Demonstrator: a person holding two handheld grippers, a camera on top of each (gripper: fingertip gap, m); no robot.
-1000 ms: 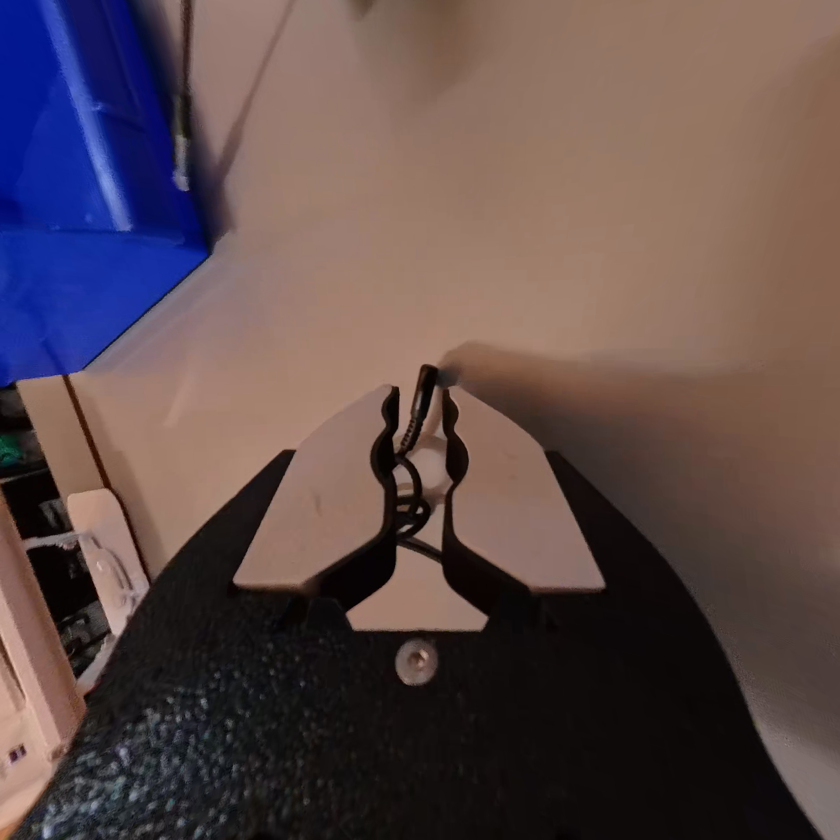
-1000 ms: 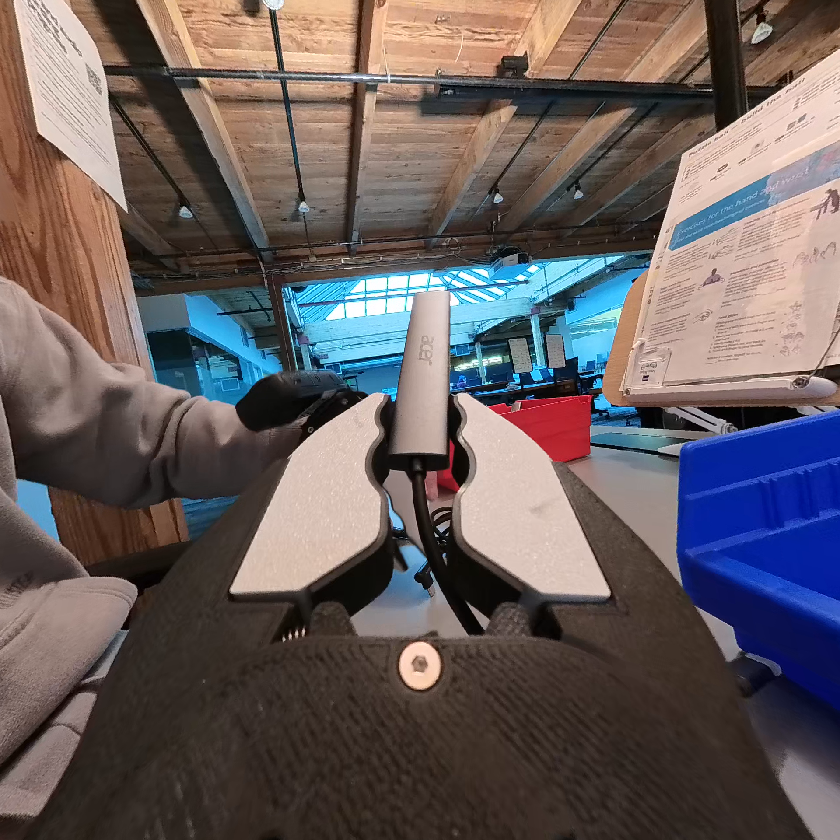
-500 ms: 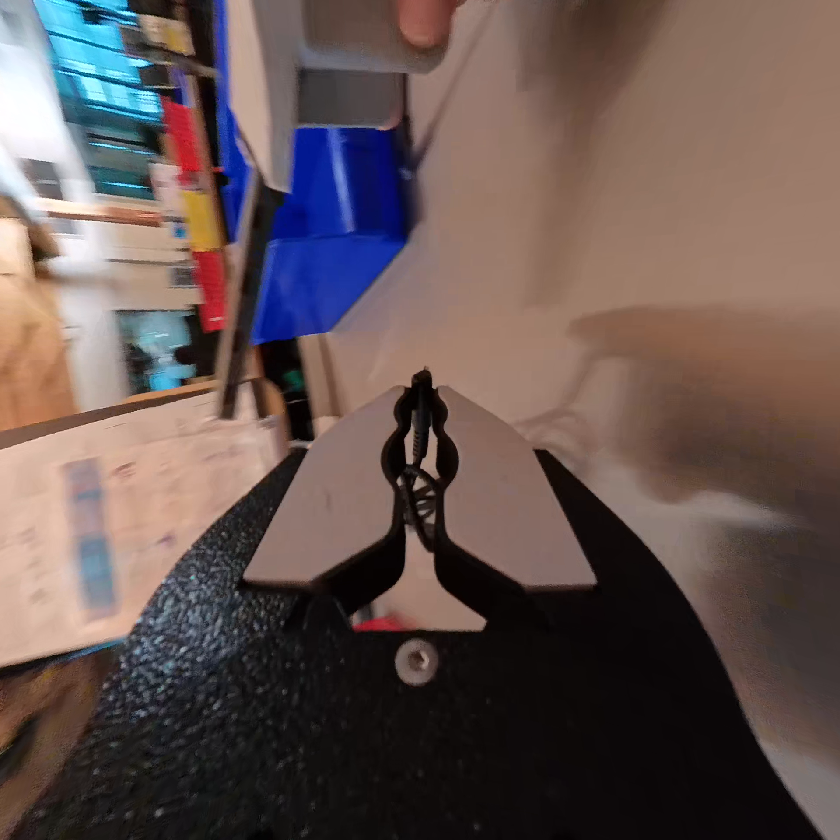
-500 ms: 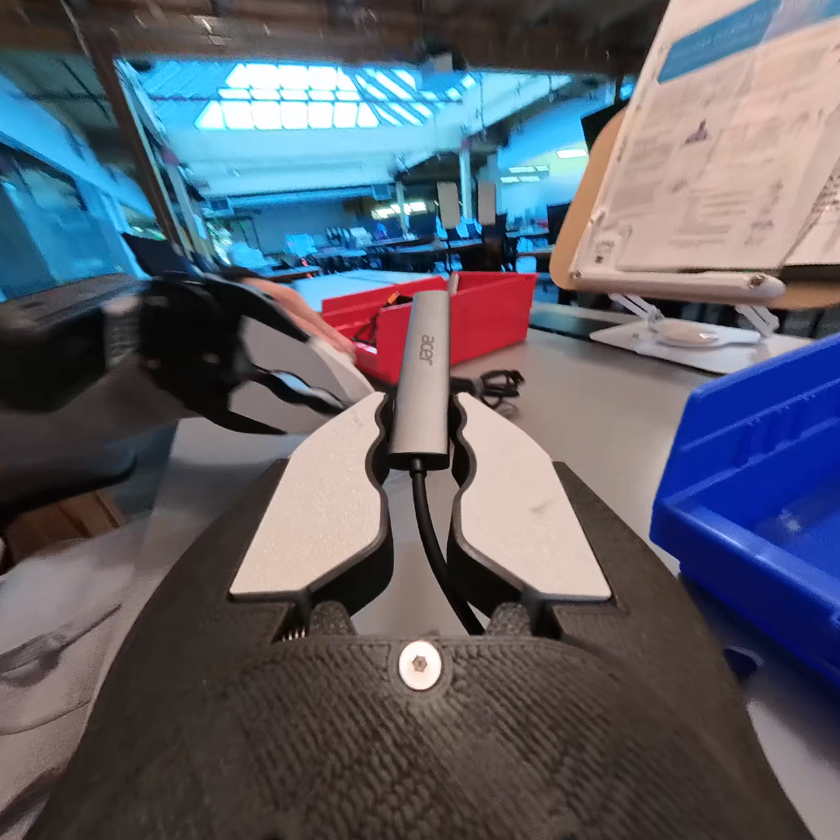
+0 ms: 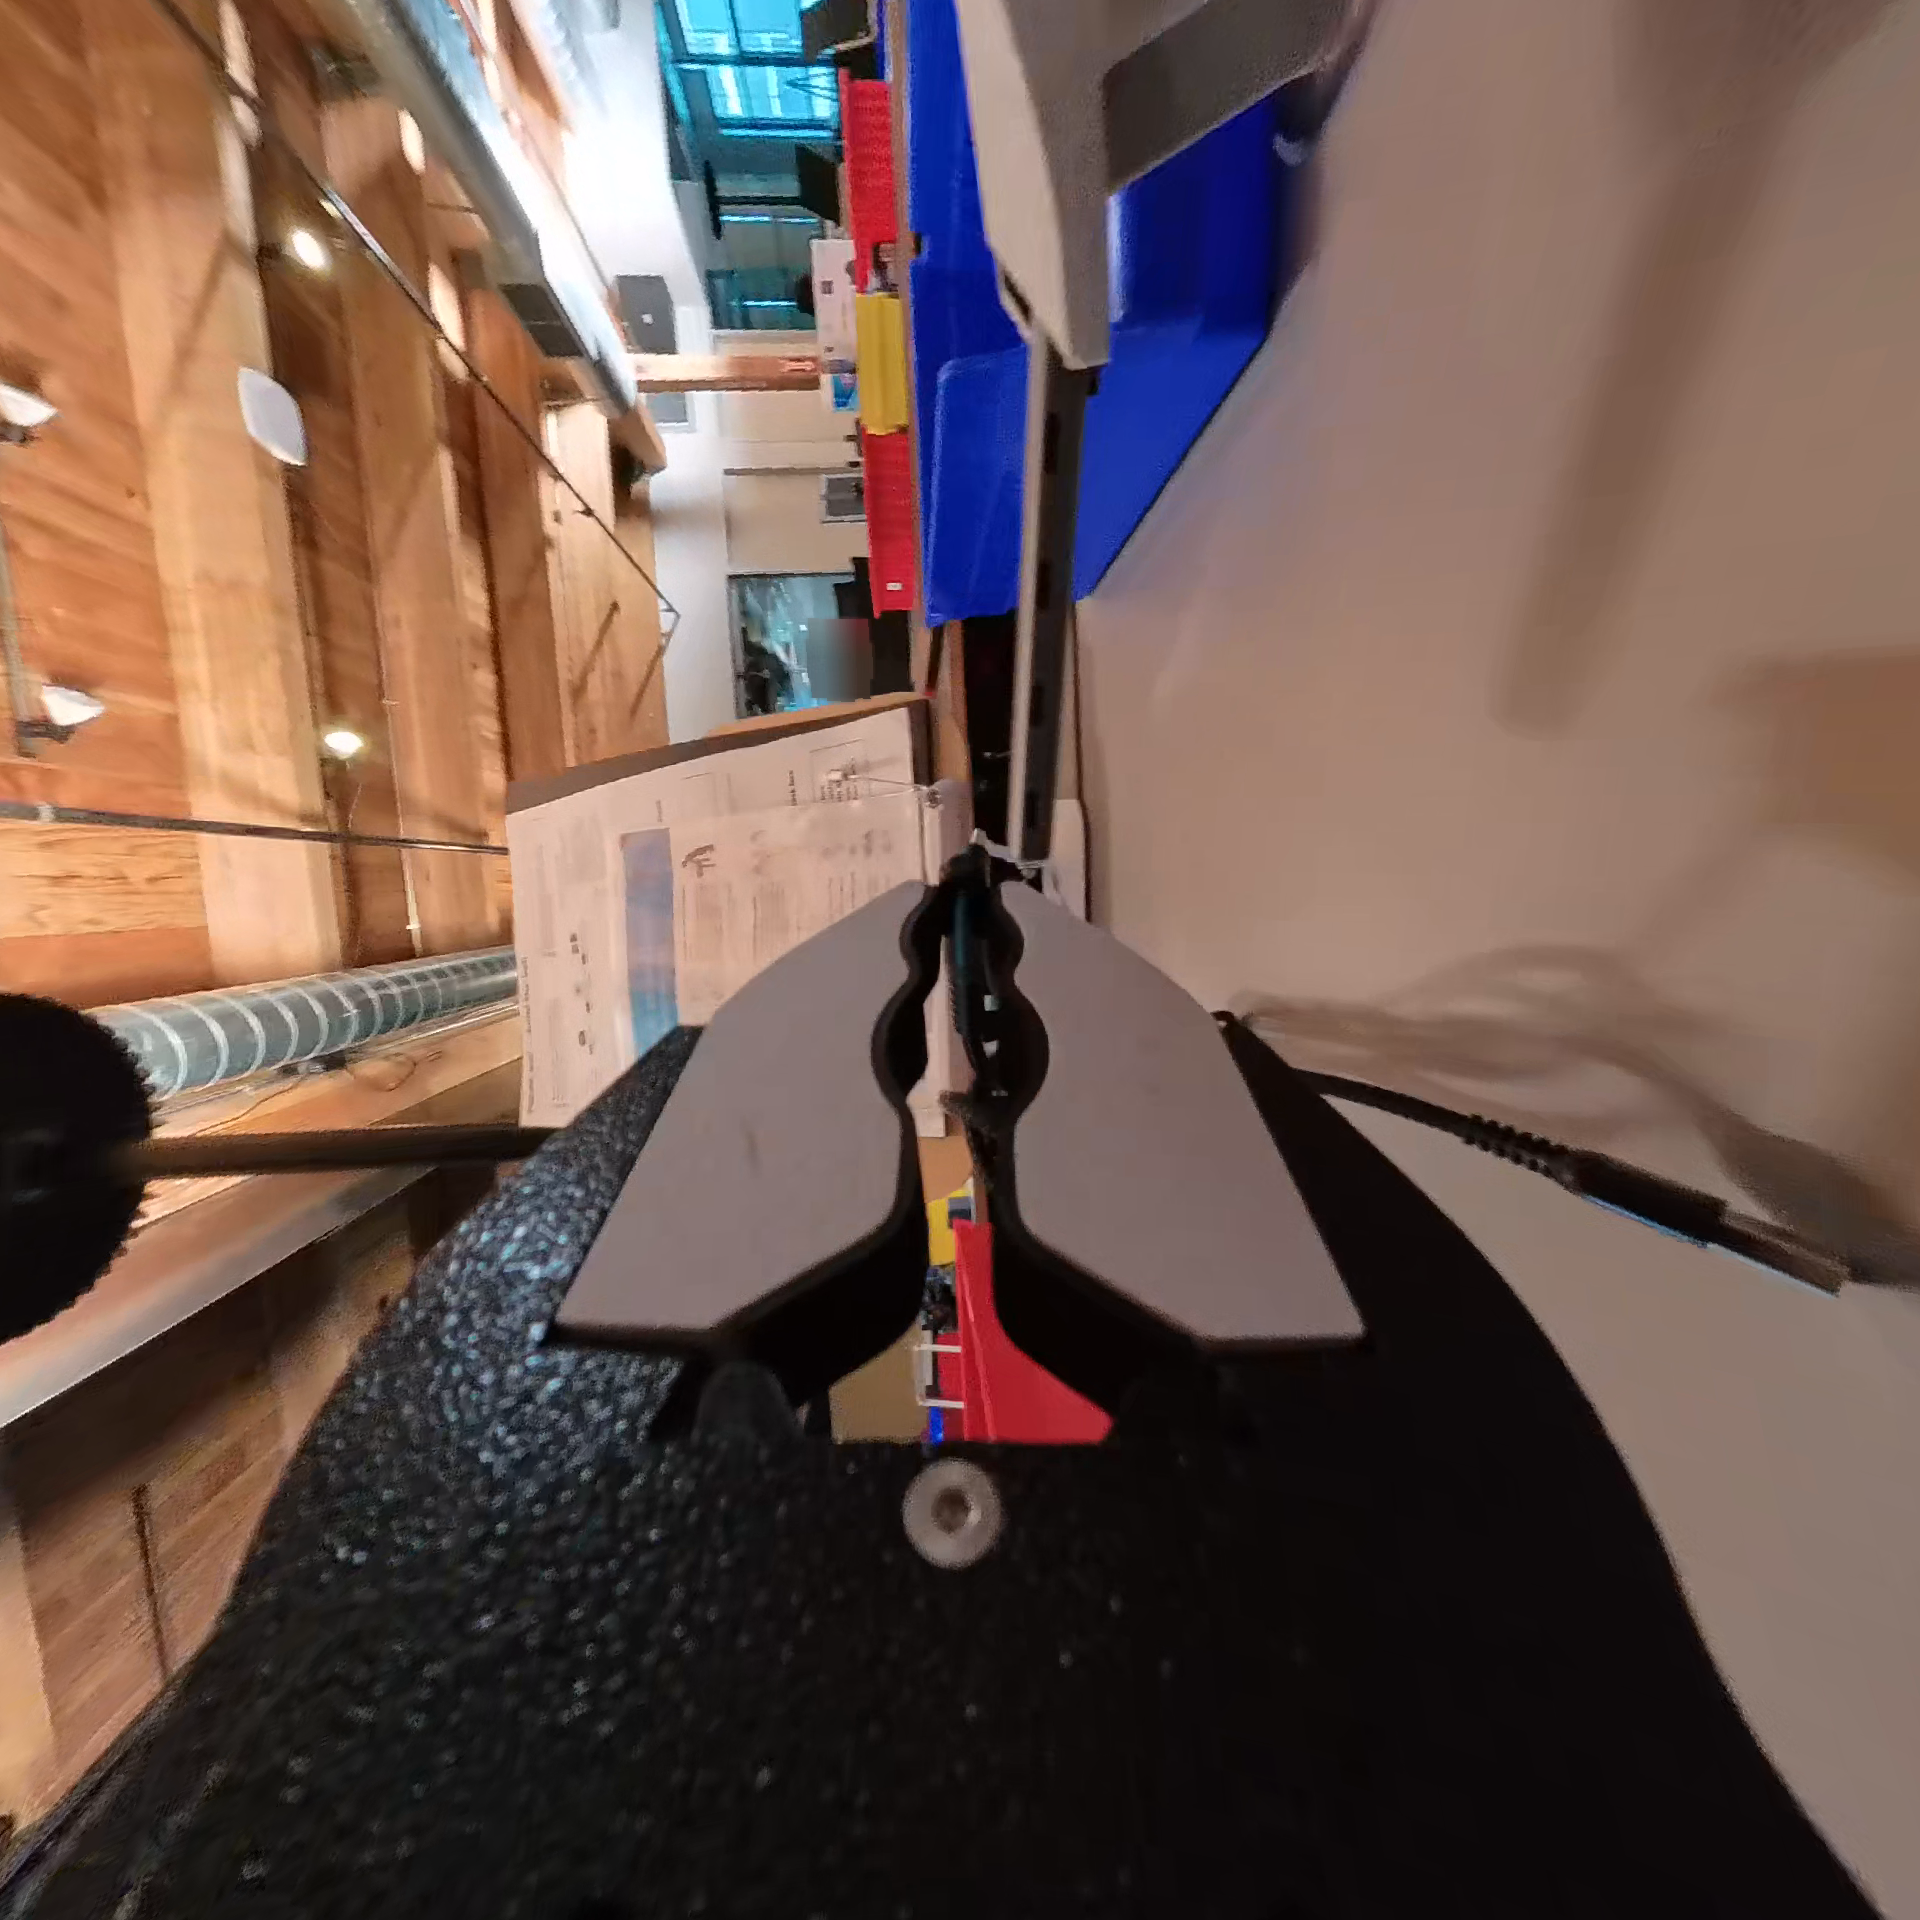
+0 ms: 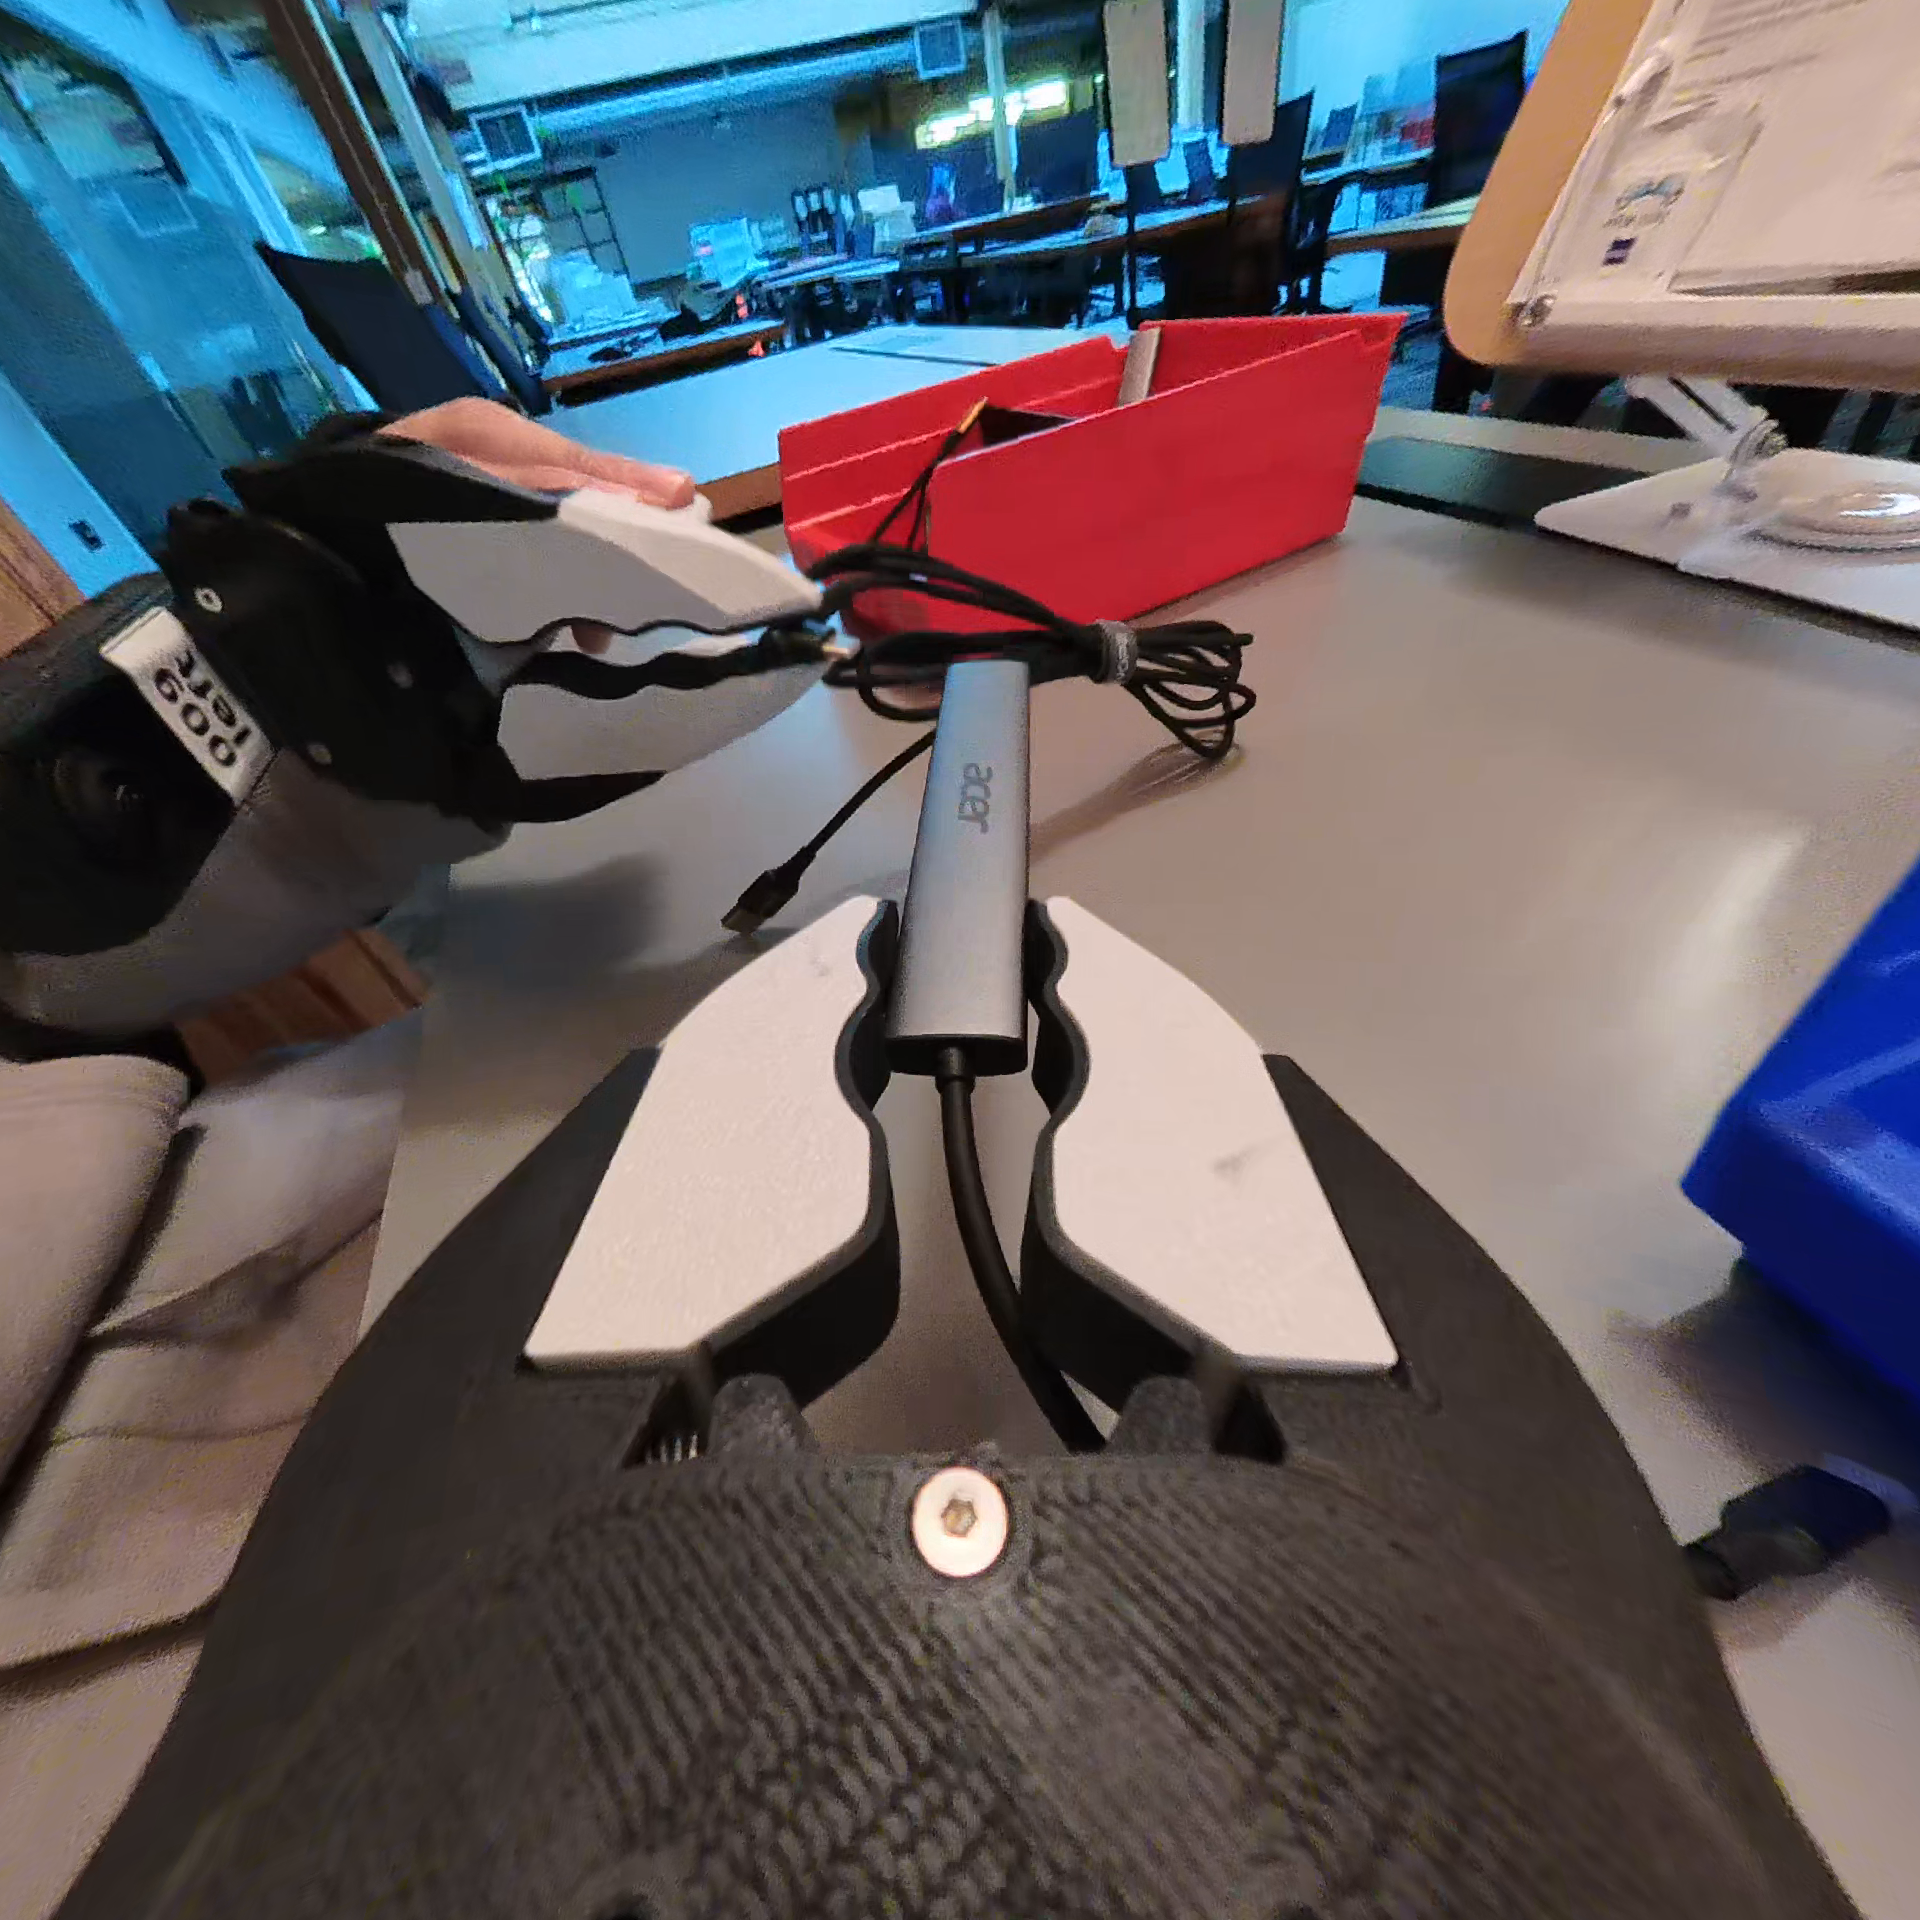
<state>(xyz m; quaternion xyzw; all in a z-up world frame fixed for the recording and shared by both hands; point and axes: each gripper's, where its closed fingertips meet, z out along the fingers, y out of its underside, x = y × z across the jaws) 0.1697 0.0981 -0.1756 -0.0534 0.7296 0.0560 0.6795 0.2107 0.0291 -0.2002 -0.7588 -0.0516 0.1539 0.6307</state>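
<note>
- My right tool [image 6: 961,971] sits at the centre of the right wrist view, its 2 fingers pressed onto the near end of a slim grey USB hub [image 6: 966,873], which points forward over the grey surface [image 6: 1455,831].
- The hub's own black lead [image 6: 987,1247] runs back between the fingers toward the bottom of the frame.
- My left tool [image 6: 821,634] comes in from the left of that view, turned on its side, pinching the plug end of a black cable [image 6: 1039,665] just past the hub's far tip.
- The rest of that cable lies bundled on the surface, tied with a grey strap, directly in front of a red bin [image 6: 1122,478].
- A loose plug [image 6: 764,899] rests on the surface to the left of the hub.
- A blue bin [image 6: 1829,1143] fills the right edge; a stand holding printed sheets [image 6: 1714,208] is at upper right.
- In the left wrist view my left tool [image 5: 971,883] is closed on the thin black cable [image 5: 977,997], with the hub [image 5: 1044,623] directly above its tips.
</note>
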